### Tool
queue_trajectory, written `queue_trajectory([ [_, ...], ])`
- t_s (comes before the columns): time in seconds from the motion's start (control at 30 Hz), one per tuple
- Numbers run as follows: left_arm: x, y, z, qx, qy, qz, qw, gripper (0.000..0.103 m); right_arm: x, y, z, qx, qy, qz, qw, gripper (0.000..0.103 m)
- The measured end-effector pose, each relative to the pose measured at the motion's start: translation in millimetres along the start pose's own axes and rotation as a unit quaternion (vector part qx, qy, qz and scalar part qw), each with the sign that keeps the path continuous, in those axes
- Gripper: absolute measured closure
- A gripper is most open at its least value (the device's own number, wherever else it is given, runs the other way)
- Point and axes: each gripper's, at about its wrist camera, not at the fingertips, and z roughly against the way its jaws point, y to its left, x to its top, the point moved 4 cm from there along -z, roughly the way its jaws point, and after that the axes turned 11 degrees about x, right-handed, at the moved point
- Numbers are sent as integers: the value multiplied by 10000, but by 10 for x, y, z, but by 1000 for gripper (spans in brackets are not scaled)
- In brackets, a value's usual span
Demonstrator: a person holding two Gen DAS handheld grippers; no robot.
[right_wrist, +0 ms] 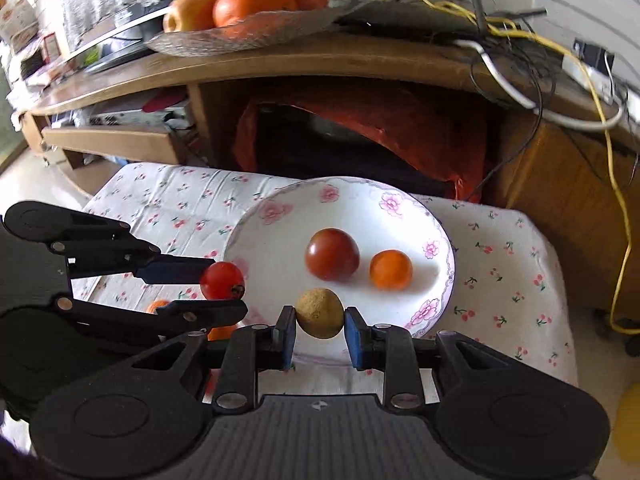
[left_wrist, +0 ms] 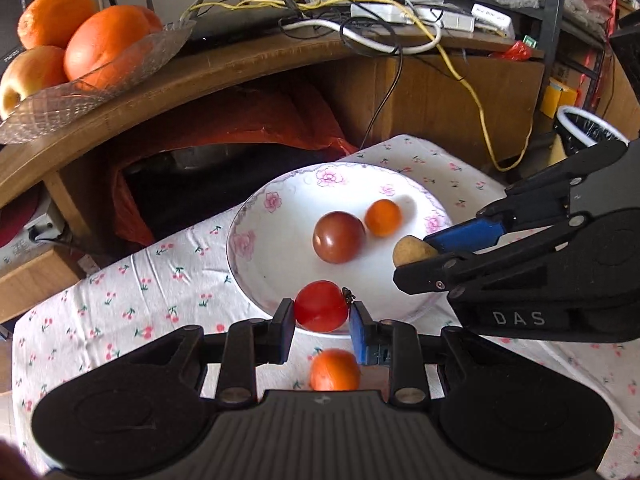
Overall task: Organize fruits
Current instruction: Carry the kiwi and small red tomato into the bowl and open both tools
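Left hand-held gripper point(left_wrist: 322, 322) squeezes a red tomato point(left_wrist: 321, 306) between its two pads. It holds the tomato over the near rim of the flowered plate point(left_wrist: 256, 256). Right hand-held gripper point(right_wrist: 320, 330) squeezes a small brown-yellow fruit point(right_wrist: 320, 313), a bit like a kiwi, also over the near rim of the plate. In the right wrist view, the red tomato is up by the plate's left edge.

On the plate lie a darker tomato point(left_wrist: 339, 237) and a small orange point(left_wrist: 383, 218), close together but not touching. The plate sits on a bench with a cherry-print cloth point(left_wrist: 132, 304). Another small orange point(left_wrist: 335, 370) lies on the cloth, just in front of the plate. Behind the plate, up on a wooden shelf point(left_wrist: 240, 64), a glass dish point(left_wrist: 80, 96) holds big oranges point(left_wrist: 106, 42) and an apple point(left_wrist: 30, 76).
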Motion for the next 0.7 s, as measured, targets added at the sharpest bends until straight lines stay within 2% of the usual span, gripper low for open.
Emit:
queue_trajectory([
  [0.23, 25, -17, -155, 114, 75, -18, 9999, 64, -4, -122, -140, -69, 104, -102, 9999, 80],
  [0.7, 33, 48, -16, 220, 18, 104, 9997, 61, 47, -155, -52, -137, -97, -254, 9995, 77],
])
